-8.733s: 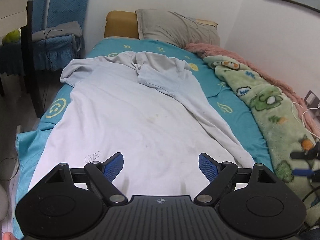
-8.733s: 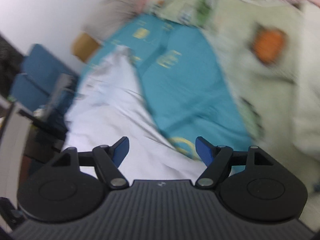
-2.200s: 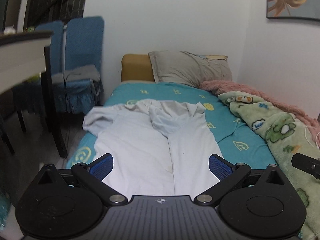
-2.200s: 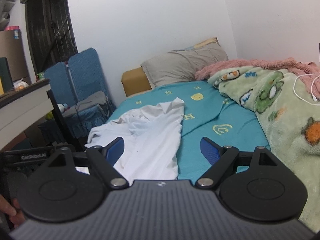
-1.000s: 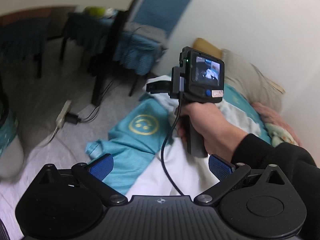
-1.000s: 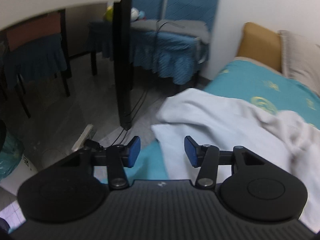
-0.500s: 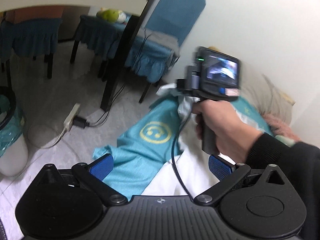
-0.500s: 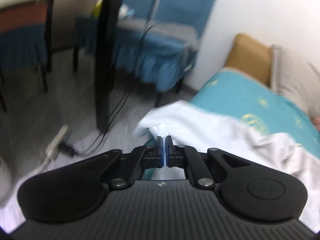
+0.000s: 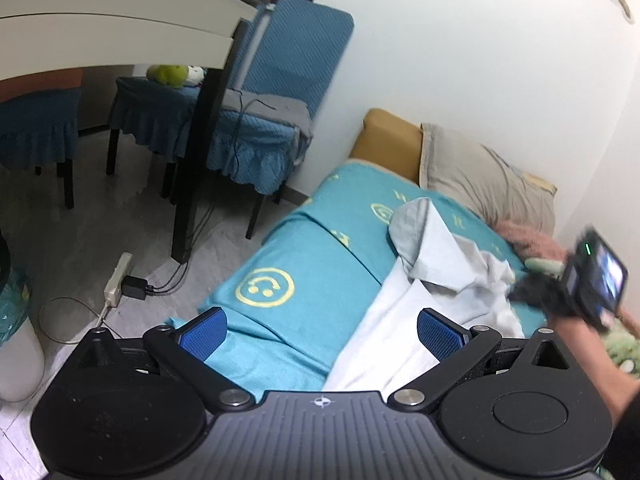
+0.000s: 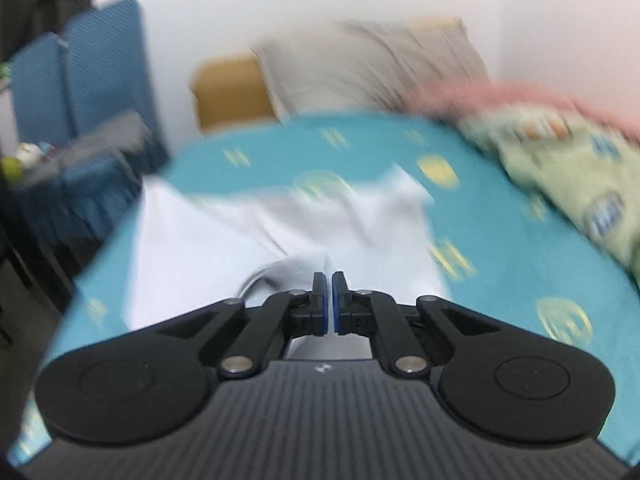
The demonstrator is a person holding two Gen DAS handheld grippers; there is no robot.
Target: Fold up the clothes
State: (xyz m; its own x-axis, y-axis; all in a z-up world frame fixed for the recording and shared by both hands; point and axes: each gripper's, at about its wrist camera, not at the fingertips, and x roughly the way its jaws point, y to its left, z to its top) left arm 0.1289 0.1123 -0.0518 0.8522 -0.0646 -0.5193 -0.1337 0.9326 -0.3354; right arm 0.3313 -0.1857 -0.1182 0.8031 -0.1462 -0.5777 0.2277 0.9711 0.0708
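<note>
here, in the left wrist view, the left gripper (image 9: 318, 330) stands wide and empty at the bottom middle, over the edge of the teal sheet (image 9: 296, 276), likely waiting its turn. the white shirt (image 9: 436, 292) lies right of centre, bunched toward the right gripper (image 9: 532, 294) at the right edge.

in the blurred right wrist view, the right gripper (image 10: 329, 306) is pinched nearly closed on a fold of the shirt (image 10: 224, 240) at centre, probably to carry that sleeve across.

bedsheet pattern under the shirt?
Teal bedsheet with yellow smiley faces; sharpest in the left wrist view.
</note>
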